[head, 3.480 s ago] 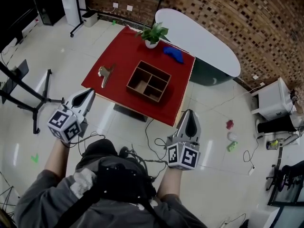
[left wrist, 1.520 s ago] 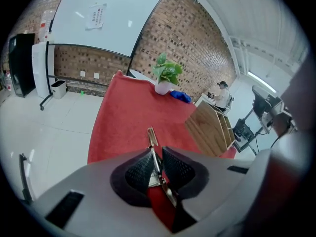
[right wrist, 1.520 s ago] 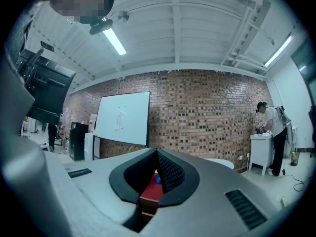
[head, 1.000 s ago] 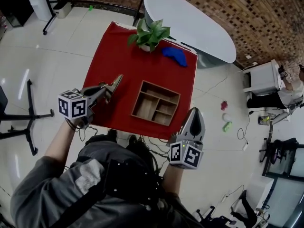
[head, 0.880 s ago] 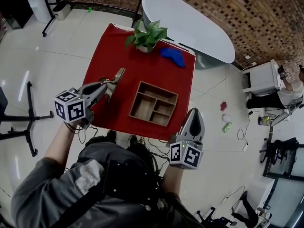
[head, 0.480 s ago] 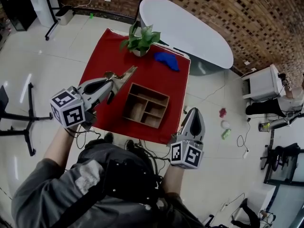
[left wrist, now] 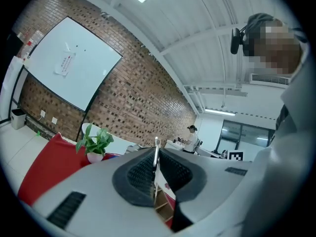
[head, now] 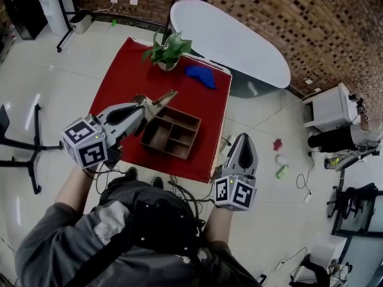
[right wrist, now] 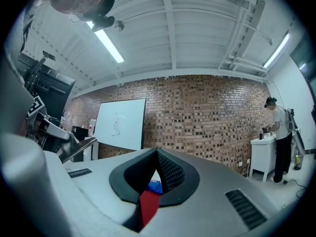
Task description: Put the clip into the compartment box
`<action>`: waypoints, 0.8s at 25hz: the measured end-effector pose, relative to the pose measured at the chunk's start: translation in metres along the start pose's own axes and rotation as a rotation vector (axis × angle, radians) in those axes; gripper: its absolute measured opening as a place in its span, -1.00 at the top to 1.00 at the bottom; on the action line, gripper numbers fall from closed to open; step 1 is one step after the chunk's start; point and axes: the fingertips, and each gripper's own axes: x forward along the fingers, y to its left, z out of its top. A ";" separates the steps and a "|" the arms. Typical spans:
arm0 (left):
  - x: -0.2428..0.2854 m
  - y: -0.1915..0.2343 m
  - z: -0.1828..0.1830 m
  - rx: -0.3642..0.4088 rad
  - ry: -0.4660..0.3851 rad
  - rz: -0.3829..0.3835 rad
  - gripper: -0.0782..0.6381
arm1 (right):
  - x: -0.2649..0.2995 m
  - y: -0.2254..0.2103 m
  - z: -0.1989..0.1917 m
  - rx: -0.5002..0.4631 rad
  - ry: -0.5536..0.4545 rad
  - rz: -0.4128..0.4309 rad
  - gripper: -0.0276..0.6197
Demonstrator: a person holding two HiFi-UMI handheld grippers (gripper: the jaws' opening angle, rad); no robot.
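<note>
My left gripper (head: 142, 104) is clamped shut on the clip (head: 158, 99), whose thin metal edge shows pinched between the pads. The clip runs on past the jaws, forward and to the right, so its free end hangs by the far left corner of the compartment box (head: 170, 131). The box lies just right of the clip and back toward me, so I judge the left gripper should make the drop; my right gripper (head: 241, 139) is closed, empty and well apart off the table's near right corner.
</note>
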 end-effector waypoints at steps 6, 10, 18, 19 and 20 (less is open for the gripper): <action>0.024 -0.034 -0.008 0.002 0.010 -0.036 0.66 | -0.013 -0.028 0.003 0.011 -0.008 -0.006 0.84; 0.046 -0.053 -0.023 0.028 0.031 -0.061 0.66 | -0.025 -0.050 0.002 0.012 -0.006 -0.018 0.84; 0.097 -0.070 -0.063 0.133 0.051 -0.169 0.66 | -0.048 -0.090 -0.007 0.000 0.016 -0.089 0.84; 0.104 -0.070 -0.071 0.148 0.052 -0.189 0.66 | -0.051 -0.094 -0.009 -0.003 0.022 -0.099 0.84; 0.111 -0.070 -0.078 0.161 0.053 -0.207 0.66 | -0.053 -0.098 -0.011 -0.005 0.029 -0.108 0.84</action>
